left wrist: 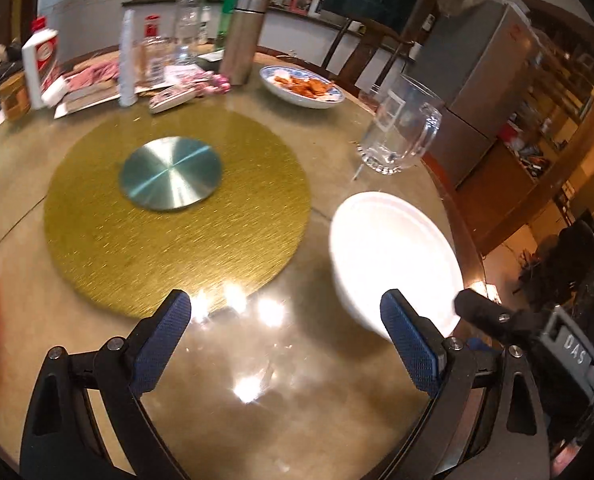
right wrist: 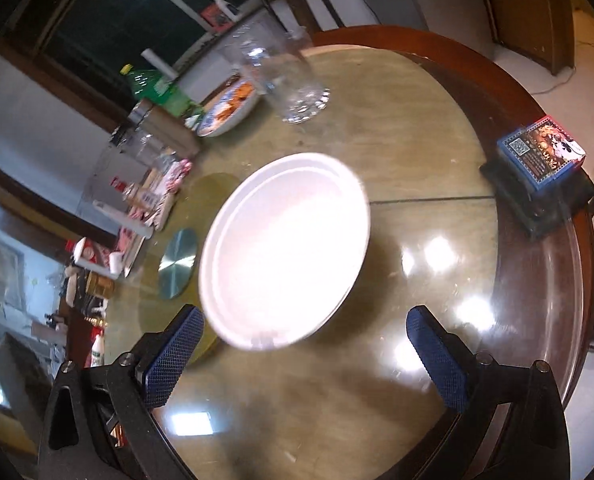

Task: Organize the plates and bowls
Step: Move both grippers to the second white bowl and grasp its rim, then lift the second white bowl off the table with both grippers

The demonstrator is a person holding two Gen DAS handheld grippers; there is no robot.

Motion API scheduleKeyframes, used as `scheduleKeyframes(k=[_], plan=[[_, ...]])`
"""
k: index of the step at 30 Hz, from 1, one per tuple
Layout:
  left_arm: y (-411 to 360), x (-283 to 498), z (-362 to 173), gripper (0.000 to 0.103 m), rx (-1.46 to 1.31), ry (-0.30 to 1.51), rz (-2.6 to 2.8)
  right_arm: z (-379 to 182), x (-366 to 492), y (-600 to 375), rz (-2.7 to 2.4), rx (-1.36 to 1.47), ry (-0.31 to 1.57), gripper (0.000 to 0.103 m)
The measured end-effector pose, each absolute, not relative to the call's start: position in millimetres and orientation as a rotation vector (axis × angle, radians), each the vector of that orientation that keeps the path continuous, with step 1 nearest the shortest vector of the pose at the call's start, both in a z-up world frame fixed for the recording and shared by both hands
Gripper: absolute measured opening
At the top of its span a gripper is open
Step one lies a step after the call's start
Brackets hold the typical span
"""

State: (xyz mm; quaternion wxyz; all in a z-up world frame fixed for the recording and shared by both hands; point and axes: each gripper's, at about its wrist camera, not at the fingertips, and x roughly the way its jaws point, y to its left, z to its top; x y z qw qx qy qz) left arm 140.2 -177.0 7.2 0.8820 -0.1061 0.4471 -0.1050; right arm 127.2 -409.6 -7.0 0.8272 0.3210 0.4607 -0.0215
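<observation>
A white bowl (left wrist: 393, 252) (right wrist: 285, 248) sits on the round glass-topped table (left wrist: 257, 420), near its right edge. My left gripper (left wrist: 287, 326) is open, its right fingertip just in front of the bowl's near rim, nothing between its blue pads. My right gripper (right wrist: 307, 334) is also open, and the bowl's near rim lies just ahead of the gap between its fingers. A blue-patterned plate of orange food (left wrist: 301, 86) (right wrist: 229, 110) stands farther back. The right gripper's body shows at the lower right of the left wrist view.
A gold turntable (left wrist: 177, 208) with a metal hub (left wrist: 171, 167) fills the table's middle. A glass mug (left wrist: 401, 128) (right wrist: 285, 76) stands behind the bowl. Bottles, jars, a steel flask (left wrist: 243, 40) and packets crowd the far left. A blue box (right wrist: 541, 152) rests at the right rim.
</observation>
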Motion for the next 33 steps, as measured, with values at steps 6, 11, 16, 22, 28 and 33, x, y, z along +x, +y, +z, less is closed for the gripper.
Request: scheduleKeyframes(k=[6,11,16,22,28,33], plan=[[-209.0,153.0,-4.0,0.095,-0.117,0.927,-0.212,-13.8,129.9,-430.4,-0.062,0.725,0.946,0.092],[-220.1,161.8,-18.7,0.037,-0.049,0.939,-0.164,-23.4,136.9,-430.6,-0.107,0.674,0.982,0.039],[-221.5,151.5,-19.4,0.013,-0.001,0.934,-0.216,-20.8,129.3,-413.6,-0.081,0.634,0.968,0.006],[-190.2,131.7,-11.5,0.013,-0.052,0.899,-0.188,-9.9,114.4,-383.5,-0.044,0.605,0.931,0.006],[-160.5,120.9,-4.9,0.013,-0.076,0.810,-0.132,1.3,106.7,-345.3,-0.054,0.566,0.832,0.006],[-130.6,127.4,-4.2,0.012,-0.126,0.779,-0.093,-5.1,120.4,-314.6,-0.049,0.542,0.815,0.007]])
